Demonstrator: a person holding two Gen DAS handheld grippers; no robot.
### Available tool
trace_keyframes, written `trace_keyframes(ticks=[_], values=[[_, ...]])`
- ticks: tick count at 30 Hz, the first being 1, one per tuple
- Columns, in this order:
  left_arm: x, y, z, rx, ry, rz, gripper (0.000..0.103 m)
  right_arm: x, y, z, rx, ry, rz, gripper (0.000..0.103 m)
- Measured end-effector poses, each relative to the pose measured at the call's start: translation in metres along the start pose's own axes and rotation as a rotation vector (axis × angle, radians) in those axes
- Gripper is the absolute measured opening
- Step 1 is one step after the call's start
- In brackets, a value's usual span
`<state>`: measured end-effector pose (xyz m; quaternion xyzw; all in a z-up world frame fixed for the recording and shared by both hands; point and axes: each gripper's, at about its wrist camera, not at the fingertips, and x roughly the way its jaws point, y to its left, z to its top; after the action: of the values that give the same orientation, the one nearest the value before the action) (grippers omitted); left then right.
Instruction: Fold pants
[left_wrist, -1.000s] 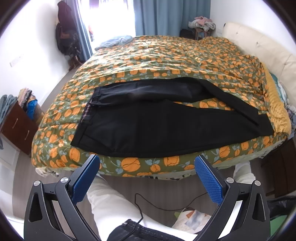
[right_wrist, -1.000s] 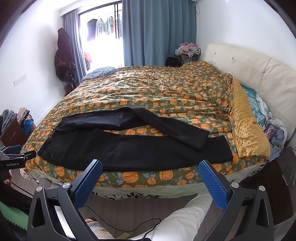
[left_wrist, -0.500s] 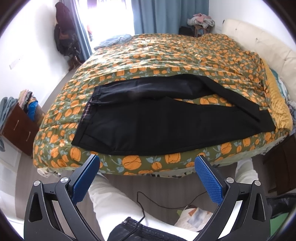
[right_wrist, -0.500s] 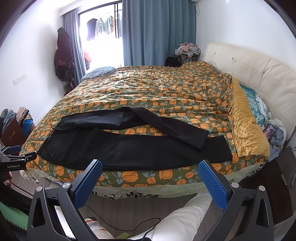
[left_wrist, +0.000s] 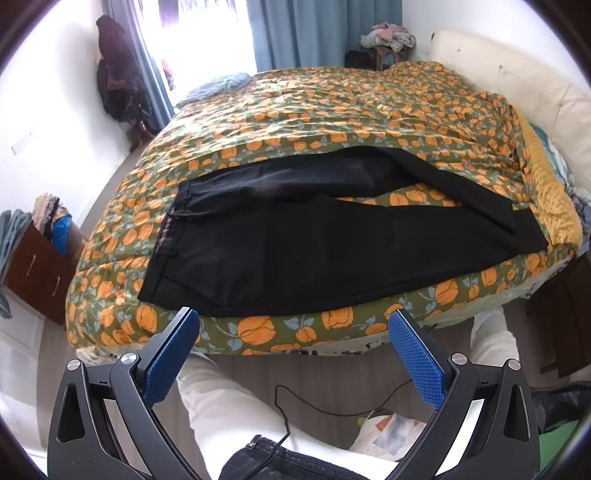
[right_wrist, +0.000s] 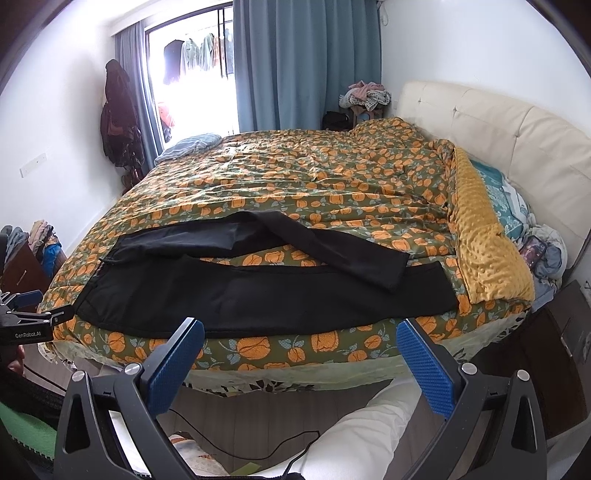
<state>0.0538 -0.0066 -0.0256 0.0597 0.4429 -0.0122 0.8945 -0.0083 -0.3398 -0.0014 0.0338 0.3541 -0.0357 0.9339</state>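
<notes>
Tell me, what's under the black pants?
The black pants lie on the orange-flowered quilt, which shows all around them and in the gap between the two legs. One leg's end crosses onto the other. The quilt beneath them and anything below it is covered, so I can't see it.

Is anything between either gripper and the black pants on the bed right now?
Nothing visible. The left gripper and right gripper are both open, held short of the bed edge, with only bare floral duvet between them and the pants.
</notes>
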Motion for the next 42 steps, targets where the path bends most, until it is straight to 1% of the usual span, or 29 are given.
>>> trace_keyframes(ticks=[5,9,14,18,22,26,36,42], values=[[-0.006,0.0,0.003,-0.003,-0.031,0.016,0.102,0.003,-0.003,0.0,0.006,0.003,-0.003,0.103],[-0.01,0.004,0.009,-0.019,-0.053,0.01,0.102,0.004,-0.002,0.002,0.003,-0.006,0.003,0.103],[-0.013,0.006,0.011,-0.03,-0.072,0.004,0.102,0.009,0.005,0.008,-0.015,-0.015,0.04,0.103],[-0.013,0.007,0.011,-0.04,-0.073,0.0,0.102,0.011,0.014,0.01,-0.038,-0.018,0.05,0.103],[-0.012,0.008,0.01,-0.046,-0.074,-0.009,0.102,0.01,0.016,0.011,-0.039,-0.019,0.04,0.103],[-0.009,0.007,0.009,-0.043,-0.067,-0.018,0.102,0.012,0.015,0.01,-0.031,-0.008,0.029,0.103],[-0.001,0.004,0.008,-0.037,-0.052,-0.024,0.102,0.022,0.024,0.008,-0.044,0.02,0.038,0.103],[0.002,0.003,0.009,-0.032,-0.067,-0.037,0.102,0.03,0.031,0.009,-0.055,0.023,0.051,0.103]])
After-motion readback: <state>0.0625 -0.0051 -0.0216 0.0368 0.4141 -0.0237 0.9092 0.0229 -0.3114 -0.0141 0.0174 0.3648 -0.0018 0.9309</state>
